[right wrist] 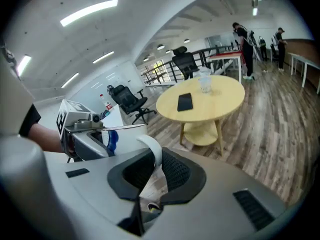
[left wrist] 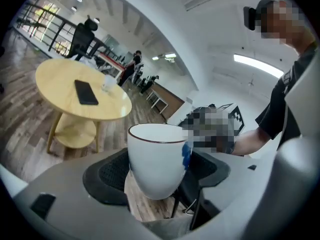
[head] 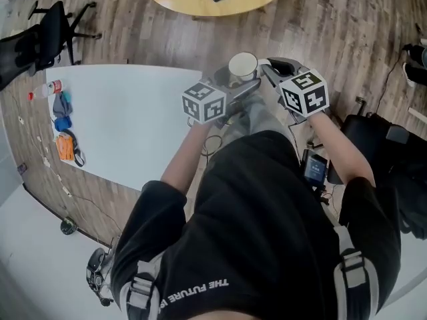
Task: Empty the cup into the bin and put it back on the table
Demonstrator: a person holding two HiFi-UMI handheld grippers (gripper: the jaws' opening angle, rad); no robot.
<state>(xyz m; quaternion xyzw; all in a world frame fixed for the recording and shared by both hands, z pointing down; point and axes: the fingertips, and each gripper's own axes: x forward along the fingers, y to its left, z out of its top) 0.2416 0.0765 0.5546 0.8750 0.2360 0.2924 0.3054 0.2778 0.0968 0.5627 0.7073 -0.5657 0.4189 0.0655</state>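
Cup x1, upright: left gripper tight on body, right gripper tight on handle.

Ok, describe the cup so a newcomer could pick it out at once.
Between the white table and the round wooden table, look in mid-air. The cup is held there, left tongs round its body, right tongs on its handle. It is white with a thin dark rim line, unlike the clear glass on that round table.

An open-plan office is indicated by a black swivel chair, a round wooden meeting table, a long white table, strip ceiling lights and wood-plank flooring.
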